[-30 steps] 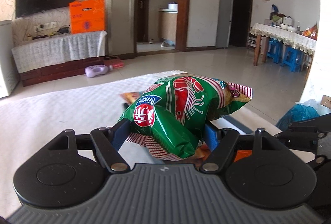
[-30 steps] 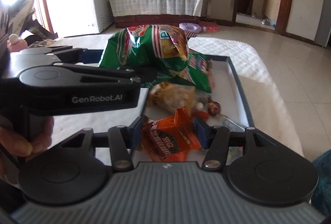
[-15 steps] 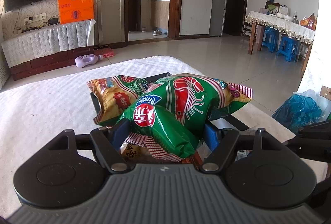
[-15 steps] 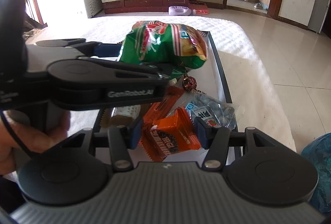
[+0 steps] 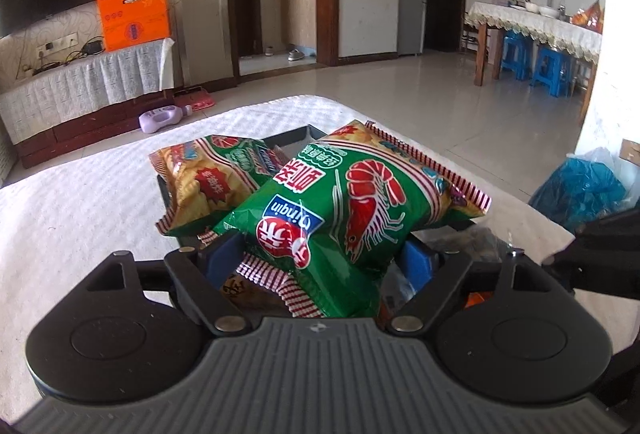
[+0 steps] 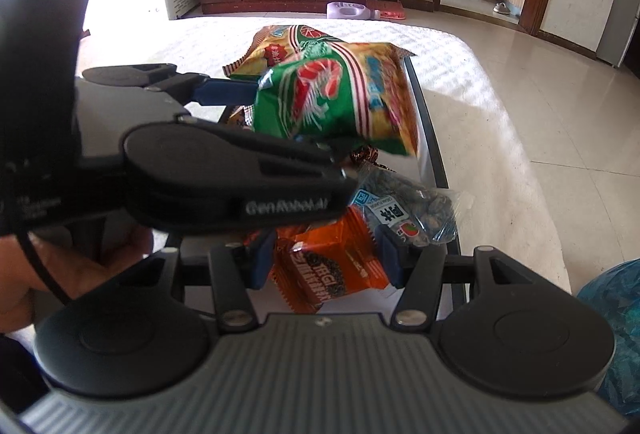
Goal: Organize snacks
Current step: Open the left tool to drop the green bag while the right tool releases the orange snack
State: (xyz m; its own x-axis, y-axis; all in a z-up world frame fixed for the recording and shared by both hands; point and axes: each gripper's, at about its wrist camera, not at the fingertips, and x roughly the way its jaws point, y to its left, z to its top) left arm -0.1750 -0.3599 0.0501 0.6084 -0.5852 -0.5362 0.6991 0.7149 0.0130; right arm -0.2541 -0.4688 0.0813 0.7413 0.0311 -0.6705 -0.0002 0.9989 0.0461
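My left gripper (image 5: 320, 258) is shut on a green shrimp-chip bag (image 5: 352, 209) and holds it over the dark-rimmed tray (image 5: 296, 133). The same bag (image 6: 332, 101) shows in the right wrist view, with the left gripper (image 6: 240, 153) crossing in front. A second green and yellow chip bag (image 5: 204, 181) lies in the tray behind it. My right gripper (image 6: 324, 262) is shut on an orange snack packet (image 6: 328, 274) above the tray's near end. A clear packet of seeds (image 6: 408, 209) lies in the tray next to it.
The tray rim (image 6: 428, 137) rests on a white cloth-covered table (image 5: 80, 201). A blue plastic bag (image 5: 584, 189) sits on the floor to the right. A purple bottle (image 5: 164, 115) lies on the floor beyond the table.
Both grippers have dropped closer to the tray and pitched down. The second chip bag has come into the left wrist view. The seed packet now lies right by the right gripper.
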